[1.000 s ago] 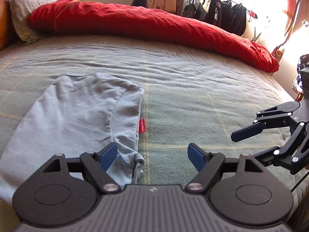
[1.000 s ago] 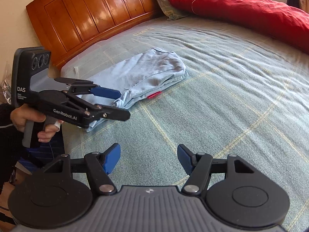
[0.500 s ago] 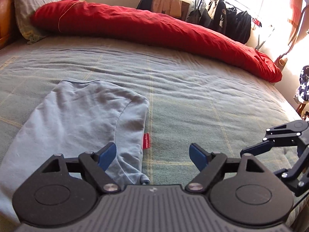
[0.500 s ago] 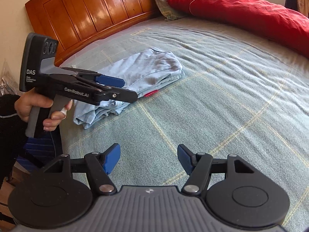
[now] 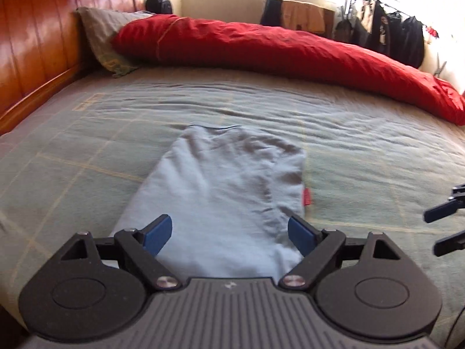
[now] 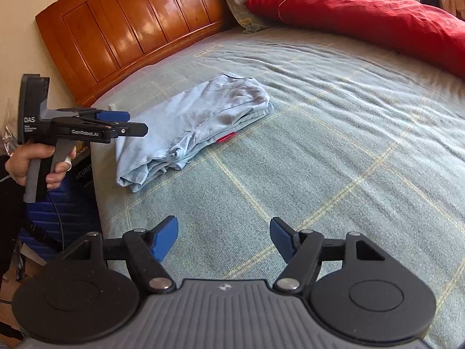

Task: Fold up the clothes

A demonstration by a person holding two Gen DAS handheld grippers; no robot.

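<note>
Looks like a between-folds pause: the light blue garment (image 6: 191, 122) lies lengthwise-folded on the green checked bedspread (image 6: 334, 151), near the wooden headboard (image 6: 130, 29) end. The left gripper (image 5: 229, 234) hangs over its near end, jaws wide and just been opening, nothing pinched. The right gripper (image 6: 223, 237) is well apart from the garment, spread wide, empty. Next is probably grabbing that near end to fold across, though the left view's blurry. A red duvet (image 6: 363, 14) lies along the far side from the garment.

One folded blue garment (image 6: 191, 125), one red duvet (image 5: 276, 55), one pillow (image 5: 101, 37), two tools (image 5: 229, 235) (image 6: 223, 237).
</note>
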